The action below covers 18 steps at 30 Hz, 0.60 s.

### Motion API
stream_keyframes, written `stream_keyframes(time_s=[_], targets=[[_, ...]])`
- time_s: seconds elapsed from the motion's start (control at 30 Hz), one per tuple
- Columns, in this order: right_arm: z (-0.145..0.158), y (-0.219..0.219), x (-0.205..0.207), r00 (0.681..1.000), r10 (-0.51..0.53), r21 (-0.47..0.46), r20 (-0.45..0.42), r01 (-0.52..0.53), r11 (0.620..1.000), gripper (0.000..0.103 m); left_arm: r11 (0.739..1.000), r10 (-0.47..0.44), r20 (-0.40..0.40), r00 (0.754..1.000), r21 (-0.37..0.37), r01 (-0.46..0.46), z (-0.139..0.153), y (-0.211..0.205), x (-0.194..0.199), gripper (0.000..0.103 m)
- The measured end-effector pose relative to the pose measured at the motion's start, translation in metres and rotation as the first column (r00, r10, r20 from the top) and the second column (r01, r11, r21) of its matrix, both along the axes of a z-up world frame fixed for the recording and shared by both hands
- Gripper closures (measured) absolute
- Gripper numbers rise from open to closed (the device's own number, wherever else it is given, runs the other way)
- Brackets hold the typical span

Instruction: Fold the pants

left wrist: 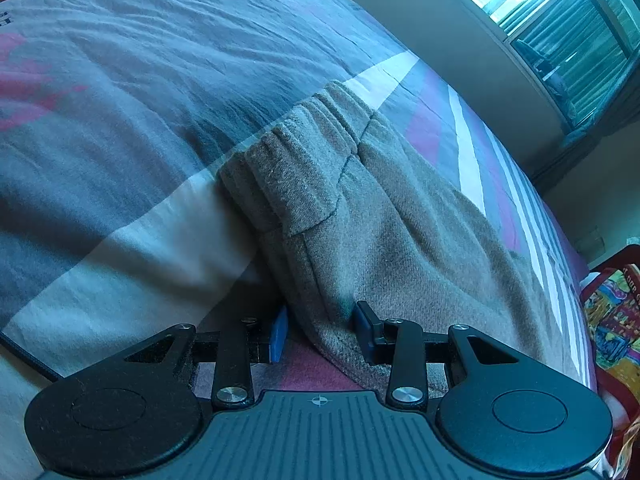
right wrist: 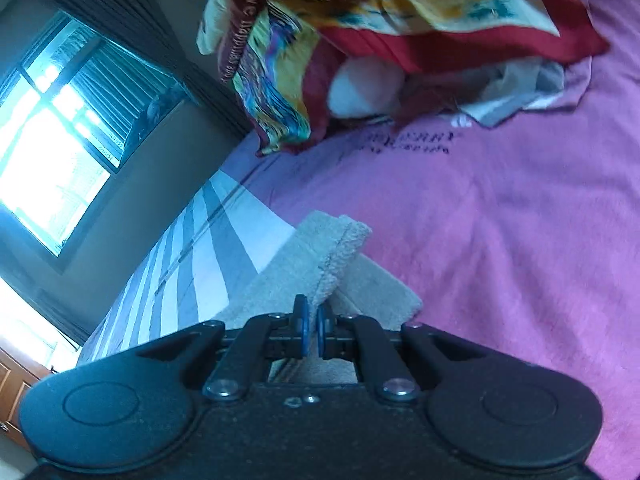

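Grey-beige fleece pants (left wrist: 360, 216) lie on the bed, their elastic waistband at the far end in the left wrist view. My left gripper (left wrist: 320, 330) is open, its blue pads on either side of a folded edge of the pants, not closed on it. In the right wrist view the pant leg ends (right wrist: 320, 264) lie on the pink bedcover. My right gripper (right wrist: 312, 332) is shut on a hem of the pants, which stands up a little between the blue pads.
The bed carries a grey, white and pink striped cover (left wrist: 140, 100) and a pink blanket (right wrist: 500, 220). A colourful red and yellow cloth (right wrist: 360, 32) is heaped at the far end, over white items. A window (right wrist: 60, 120) and wall lie beyond the bed edge.
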State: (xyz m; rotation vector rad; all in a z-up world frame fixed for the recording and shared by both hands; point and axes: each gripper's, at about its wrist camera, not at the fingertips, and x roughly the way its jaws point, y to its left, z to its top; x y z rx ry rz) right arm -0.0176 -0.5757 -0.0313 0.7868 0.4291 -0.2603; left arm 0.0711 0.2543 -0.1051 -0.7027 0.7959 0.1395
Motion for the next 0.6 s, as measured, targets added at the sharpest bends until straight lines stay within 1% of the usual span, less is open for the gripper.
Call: stream_keyframes(time_s=[0.03,0.07,0.1,0.13,0.17,0.27,0.3,0.33,0.37,0.4,0.43,0.47,0.5,0.53,0.57,0.6], targets=[[-0.002,0.001,0.003,1.0,-0.008,-0.011,-0.018,0.008,1.0,0.099,1.0,0.001,0.002,1.0,-0.001,-0.001,0.0,0.0,0.0,0.065],[-0.01,-0.002,0.013,0.998,-0.012,-0.015,-0.061,0.011,1.0,0.099,1.0,0.001,0.002,1.0,-0.004,-0.001,-0.001,0.001,0.0,0.065],[-0.022,-0.007,0.018,0.993,-0.01,0.016,-0.118,0.012,1.0,0.099,1.0,-0.001,0.002,1.0,-0.005,0.001,0.0,0.001,-0.001,0.065],[-0.029,-0.012,0.019,0.993,-0.006,0.061,-0.118,0.014,0.998,0.099,1.0,-0.002,0.001,1.0,-0.005,0.002,0.0,0.001,-0.001,0.065],[-0.027,-0.013,0.016,0.995,-0.015,0.067,-0.1,0.022,0.997,0.099,1.0,-0.004,0.001,1.0,-0.004,0.004,0.0,0.001,-0.001,0.065],[-0.011,-0.009,0.009,1.0,-0.022,0.039,-0.017,0.022,0.999,0.098,1.0,-0.003,0.006,1.0,-0.003,0.003,-0.001,0.001,-0.001,0.065],[-0.01,-0.007,0.009,1.0,-0.02,0.009,-0.024,0.02,1.0,0.098,1.0,0.001,0.008,1.0,-0.005,-0.001,-0.002,0.001,-0.002,0.065],[-0.016,-0.009,0.016,0.996,-0.029,-0.014,-0.088,0.028,1.0,0.102,1.0,0.006,0.01,1.0,-0.006,-0.006,-0.001,0.001,-0.003,0.065],[-0.027,-0.017,0.021,0.99,-0.027,0.036,-0.141,0.032,0.999,0.102,1.0,0.01,0.012,1.0,-0.001,-0.01,0.001,-0.001,-0.005,0.065],[-0.032,-0.023,0.02,0.991,-0.028,0.092,-0.13,0.04,0.995,0.101,1.0,0.016,0.015,1.0,0.014,-0.017,0.006,-0.002,-0.007,0.065],[-0.029,-0.024,0.018,0.992,-0.037,0.103,-0.119,0.05,0.993,0.094,0.998,0.036,0.027,0.999,0.044,-0.037,0.013,-0.003,-0.012,0.065],[-0.021,-0.022,0.014,0.994,-0.062,0.073,-0.093,0.069,0.995,0.084,0.995,0.058,0.054,0.997,0.08,-0.063,0.021,-0.004,-0.018,0.065],[-0.011,-0.016,0.01,0.993,-0.093,0.018,-0.069,0.095,0.995,0.079,0.986,0.093,0.103,0.99,0.132,-0.107,0.032,-0.004,-0.028,0.065],[-0.001,-0.01,0.008,0.995,-0.093,-0.024,-0.029,0.092,0.995,0.079,0.977,0.118,0.139,0.983,0.159,-0.139,0.039,-0.002,-0.036,0.065],[0.007,-0.003,0.011,0.998,-0.052,-0.04,0.017,0.053,0.998,0.079,0.972,0.139,0.16,0.977,0.165,-0.165,0.043,0.002,-0.041,0.061],[0.015,0.004,0.021,0.999,0.011,-0.051,0.047,-0.009,0.999,0.079,0.97,0.162,0.165,0.973,0.157,-0.188,0.045,0.007,-0.043,0.056]])
